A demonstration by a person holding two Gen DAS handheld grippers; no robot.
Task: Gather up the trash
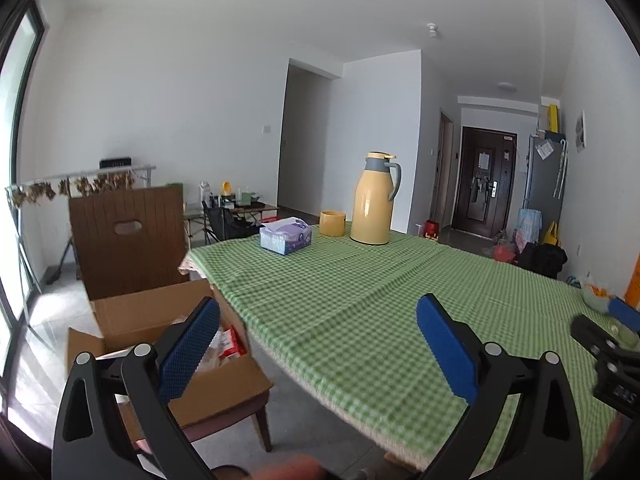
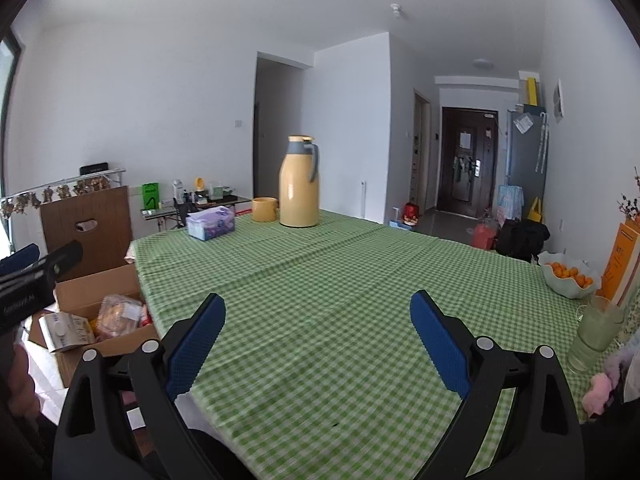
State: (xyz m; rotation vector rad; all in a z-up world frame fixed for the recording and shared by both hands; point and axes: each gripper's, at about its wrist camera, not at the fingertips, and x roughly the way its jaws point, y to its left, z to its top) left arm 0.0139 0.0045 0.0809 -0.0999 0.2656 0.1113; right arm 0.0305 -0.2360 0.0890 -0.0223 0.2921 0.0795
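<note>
While the cardboard box [image 2: 100,292] on the chair at the table's left edge is already holding packets and a carton, I am holding both grippers spread and empty over the cloth.

My left gripper [image 1: 318,344] is hovering by the box, my right gripper [image 2: 318,340] over the green checked tablecloth [image 2: 360,280], which is showing no litter, so collecting is looking nearly done. Tissue box [image 2: 211,222], yellow cup [image 2: 264,209] and flask [image 2: 299,182] are standing far off; a bowl of oranges [image 2: 570,276] is sitting right, before white walls and a dark door [image 2: 466,160].
</note>
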